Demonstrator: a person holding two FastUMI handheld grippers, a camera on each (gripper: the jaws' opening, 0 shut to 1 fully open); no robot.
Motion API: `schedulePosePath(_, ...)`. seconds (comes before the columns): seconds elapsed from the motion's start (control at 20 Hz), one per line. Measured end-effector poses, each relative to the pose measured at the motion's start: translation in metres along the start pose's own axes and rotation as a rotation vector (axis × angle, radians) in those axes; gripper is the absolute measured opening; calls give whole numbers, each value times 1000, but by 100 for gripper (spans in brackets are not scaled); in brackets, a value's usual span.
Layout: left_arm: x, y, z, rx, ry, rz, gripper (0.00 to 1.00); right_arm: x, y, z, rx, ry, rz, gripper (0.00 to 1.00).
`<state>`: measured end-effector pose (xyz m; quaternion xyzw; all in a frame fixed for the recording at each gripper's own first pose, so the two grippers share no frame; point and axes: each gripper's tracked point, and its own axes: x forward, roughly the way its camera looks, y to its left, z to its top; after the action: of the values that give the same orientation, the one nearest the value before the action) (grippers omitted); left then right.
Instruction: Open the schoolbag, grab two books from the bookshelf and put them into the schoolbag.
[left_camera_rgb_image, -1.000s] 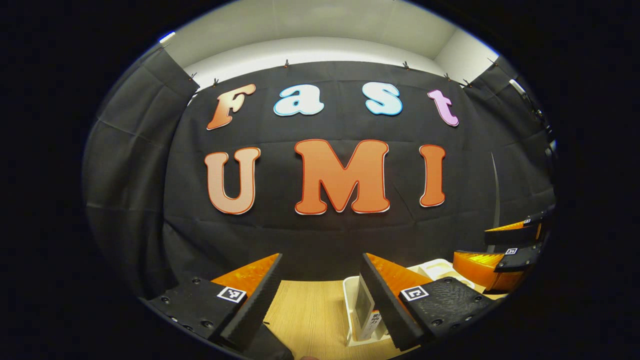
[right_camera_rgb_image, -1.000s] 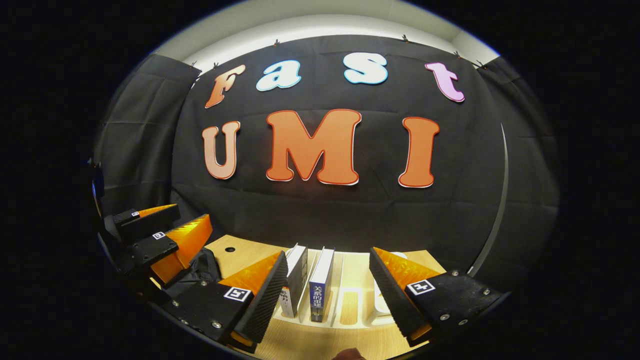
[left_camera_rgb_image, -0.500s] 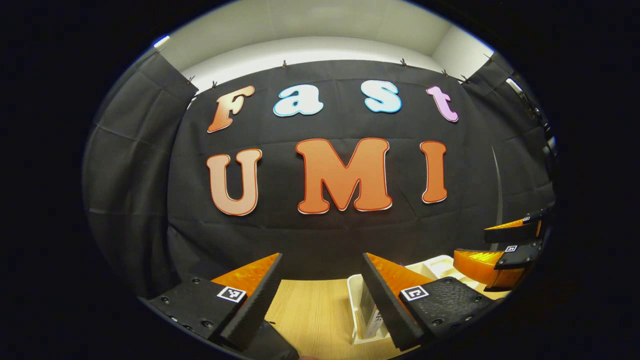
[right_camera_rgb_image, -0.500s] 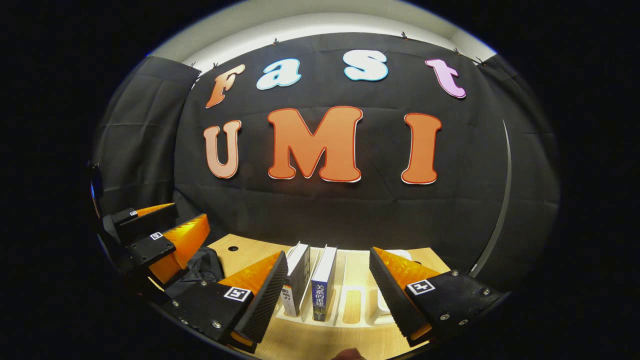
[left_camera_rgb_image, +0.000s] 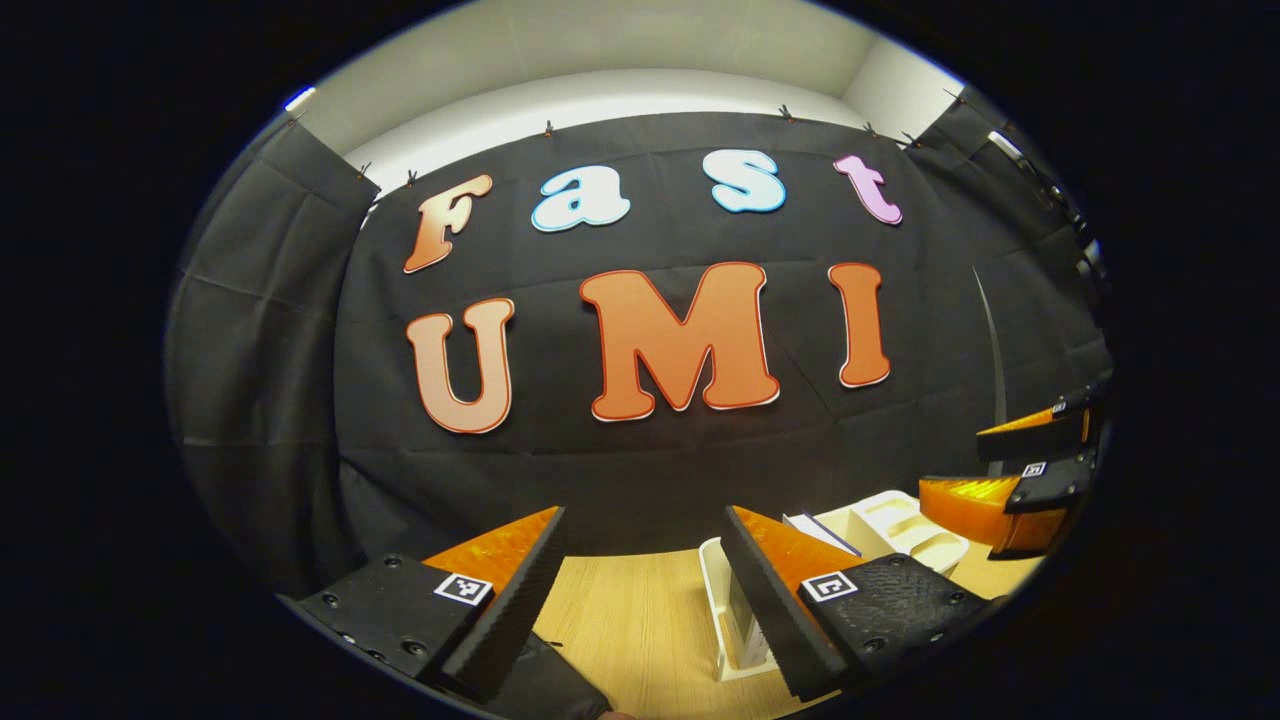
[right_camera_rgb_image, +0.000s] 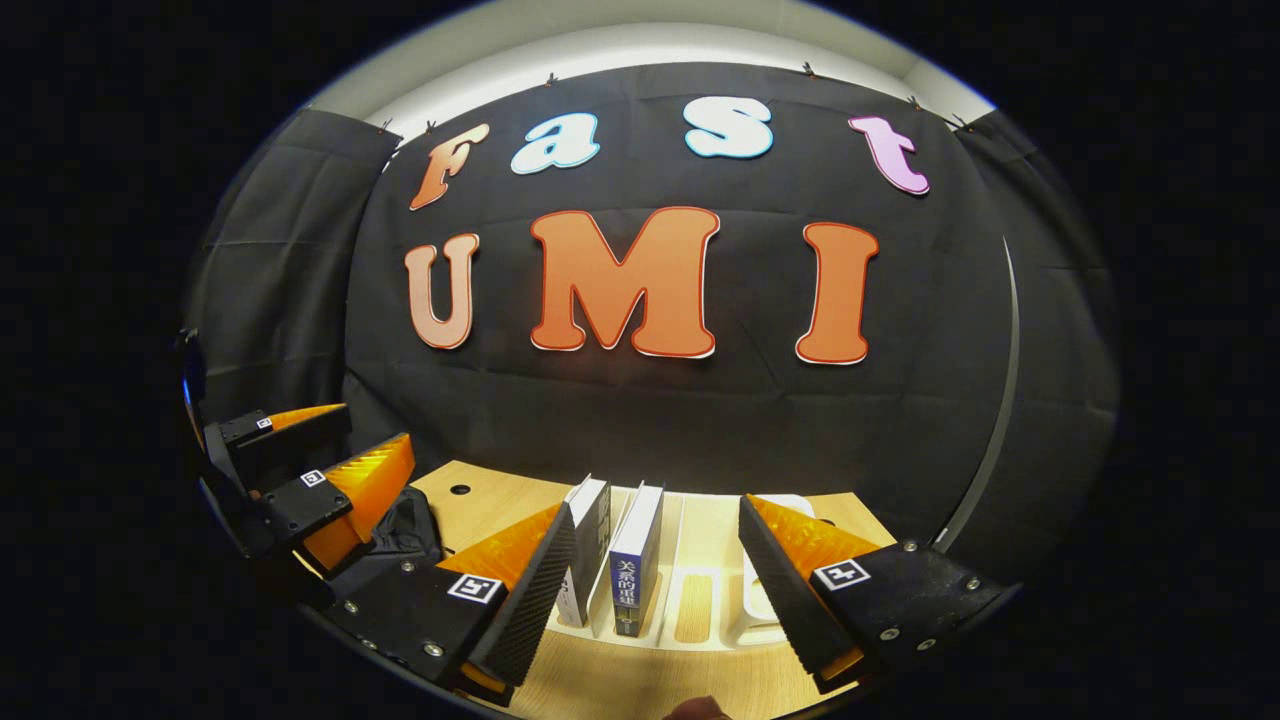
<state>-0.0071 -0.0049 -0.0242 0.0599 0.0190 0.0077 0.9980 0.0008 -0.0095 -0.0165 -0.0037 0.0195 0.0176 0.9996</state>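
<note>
Two books stand upright in a white bookshelf (right_camera_rgb_image: 700, 600) on the wooden table: a dark book (right_camera_rgb_image: 592, 545) and a blue-spined book (right_camera_rgb_image: 634, 560) to its right. My right gripper (right_camera_rgb_image: 655, 508) is open, short of the books, which stand ahead between its fingers, untouched. A black schoolbag (right_camera_rgb_image: 400, 530) lies on the table to the left of the shelf. My left gripper (right_camera_rgb_image: 378, 428) hovers open above the bag. In the left gripper view, my left gripper (left_camera_rgb_image: 642, 515) is open and empty, the bookshelf (left_camera_rgb_image: 712, 600) sits behind its right finger, and the right gripper (left_camera_rgb_image: 950, 462) hangs at the far right.
The wooden table (right_camera_rgb_image: 490, 500) has a small round hole (right_camera_rgb_image: 459, 490) near its back edge. Black cloth walls close the booth behind and at both sides. A dark piece of the bag (left_camera_rgb_image: 545, 685) lies under the left gripper's left finger.
The left gripper view has shifted slightly, so more of the bookshelf shows at the right. The right gripper has edged a little closer to the books. Both stay open.
</note>
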Motion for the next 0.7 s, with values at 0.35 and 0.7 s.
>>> schedulePosePath(0.35, -15, 13, -48, 125, 98, 47, 96, 13, -13, -28, 23, 44, 29, 97)
schedulePosePath(0.7, -45, 36, -126, 348, 271, 73, 96, 31, -29, -56, -13, 74, 59, 97)
